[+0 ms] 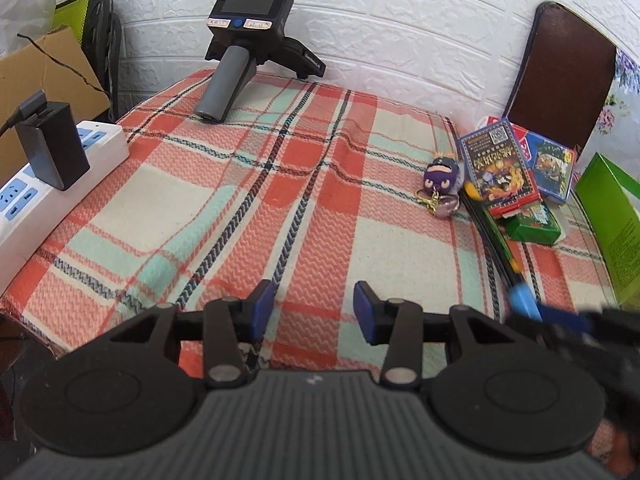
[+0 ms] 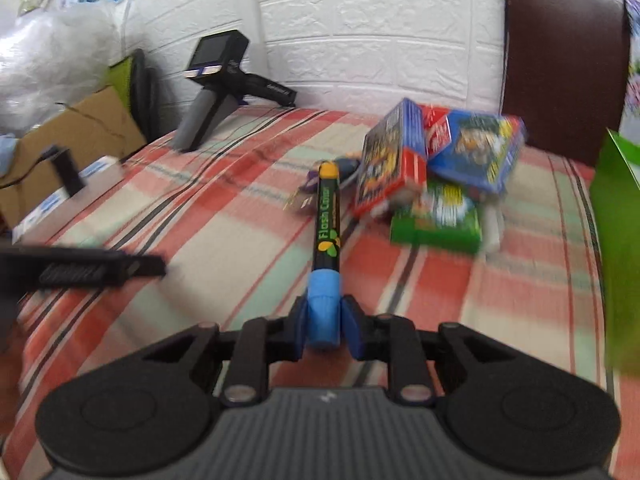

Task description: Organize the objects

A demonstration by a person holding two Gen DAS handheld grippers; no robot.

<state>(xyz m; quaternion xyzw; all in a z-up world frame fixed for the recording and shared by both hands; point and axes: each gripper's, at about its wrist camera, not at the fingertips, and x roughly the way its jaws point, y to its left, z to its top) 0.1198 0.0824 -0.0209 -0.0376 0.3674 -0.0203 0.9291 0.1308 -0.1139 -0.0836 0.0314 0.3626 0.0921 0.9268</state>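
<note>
The right gripper is clamped on the blue cap end of a black marker, its jaws pressed against both sides of the cap; the marker's orange-tipped far end points toward a purple keychain. Just beyond lies a heap of card boxes: a red and blue one on top, a blue one behind, a green one beneath. The left gripper hovers over the plaid cloth on the tabletop, jaws apart with nothing between them. A power strip sits at the left edge, a handheld device by the wall
</note>
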